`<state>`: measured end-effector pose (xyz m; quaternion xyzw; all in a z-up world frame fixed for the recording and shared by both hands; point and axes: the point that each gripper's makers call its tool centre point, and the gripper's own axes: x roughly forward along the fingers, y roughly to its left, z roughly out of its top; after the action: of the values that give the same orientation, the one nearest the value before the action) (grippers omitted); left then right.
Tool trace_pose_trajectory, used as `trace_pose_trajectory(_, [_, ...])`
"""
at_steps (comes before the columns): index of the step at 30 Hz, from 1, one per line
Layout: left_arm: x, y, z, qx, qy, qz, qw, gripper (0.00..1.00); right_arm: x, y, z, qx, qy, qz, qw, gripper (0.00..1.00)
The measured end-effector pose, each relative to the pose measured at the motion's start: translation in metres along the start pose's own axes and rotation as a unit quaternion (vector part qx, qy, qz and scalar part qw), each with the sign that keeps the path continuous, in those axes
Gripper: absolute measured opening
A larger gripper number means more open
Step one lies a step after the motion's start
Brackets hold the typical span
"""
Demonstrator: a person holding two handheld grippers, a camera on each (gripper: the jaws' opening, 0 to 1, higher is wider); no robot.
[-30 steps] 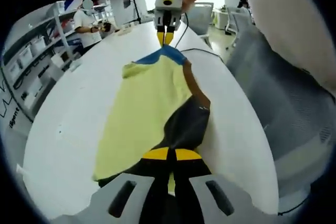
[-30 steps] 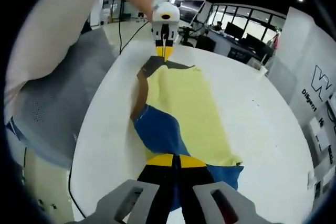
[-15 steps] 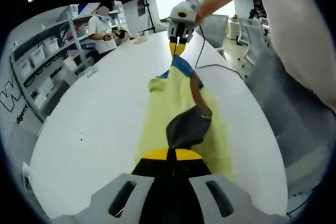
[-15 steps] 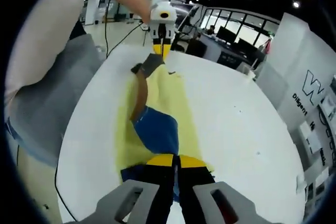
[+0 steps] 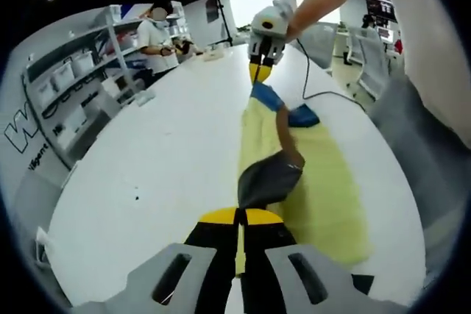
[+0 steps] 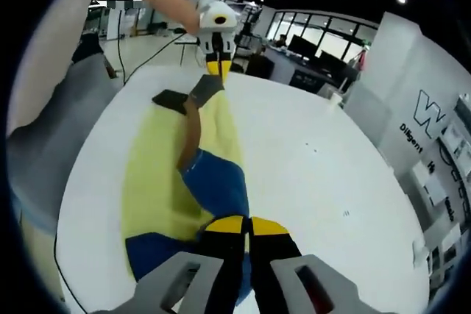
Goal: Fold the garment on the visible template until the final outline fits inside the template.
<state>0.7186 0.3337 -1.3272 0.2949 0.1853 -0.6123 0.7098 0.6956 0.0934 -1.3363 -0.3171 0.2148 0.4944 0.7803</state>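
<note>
White table (image 5: 147,152) — shelving (image 5: 66,86) behind; both tongs (image 5: 240,218) (image 6: 243,227) grip yellow garment (image 5: 324,182).

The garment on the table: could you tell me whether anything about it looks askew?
Mid-fold, the garment is lifted along one edge between the left gripper and right gripper. No template outline is visible on the table.

My right gripper (image 6: 243,227) clamped on blue sleeve of garment (image 6: 165,182). Yellow body lies stretched across white table (image 6: 316,182). Left gripper (image 6: 215,64) at far end, jaws apparently pinched on dark sleeve, lifted. 1 brown collar strip between 2 grippers.
</note>
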Motion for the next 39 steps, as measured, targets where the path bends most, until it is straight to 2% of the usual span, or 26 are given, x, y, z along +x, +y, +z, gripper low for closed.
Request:
trace_pose_trajectory(11, [0.017, 0.050, -0.005, -0.016, 0.005, 0.024, 0.9996, 0.06, 0.024, -0.045, -0.007, 0.016, 0.004, -0.025, 0.9996, 0.00])
trace_pose_trajectory(18, [0.030, 0.079, -0.015, -0.058, 0.004, 0.046, 0.9972, 0.06, 0.042, -0.070, -0.016, 0.035, 0.009, -0.038, 0.9986, 0.00])
trace_pose_trajectory(25, [0.045, 0.104, -0.022, -0.074, 0.015, 0.067, 0.9949, 0.06, 0.059, -0.093, -0.021, 0.043, 0.016, -0.052, 0.9976, 0.00])
trace_pose_trajectory(30, [0.054, 0.125, -0.036, -0.110, 0.022, 0.090, 0.9895, 0.06, 0.072, -0.112, -0.028, 0.061, 0.027, -0.068, 0.9954, 0.00])
trace_pose_trajectory(33, [0.058, 0.131, -0.040, -0.135, 0.022, 0.102, 0.9854, 0.06, 0.078, -0.120, -0.031, 0.074, 0.030, -0.077, 0.9938, 0.00])
trace_pose_trajectory(39, [0.072, 0.138, -0.044, -0.159, 0.031, 0.113, 0.9803, 0.06, 0.089, -0.134, -0.042, 0.099, 0.042, -0.093, 0.9898, 0.00])
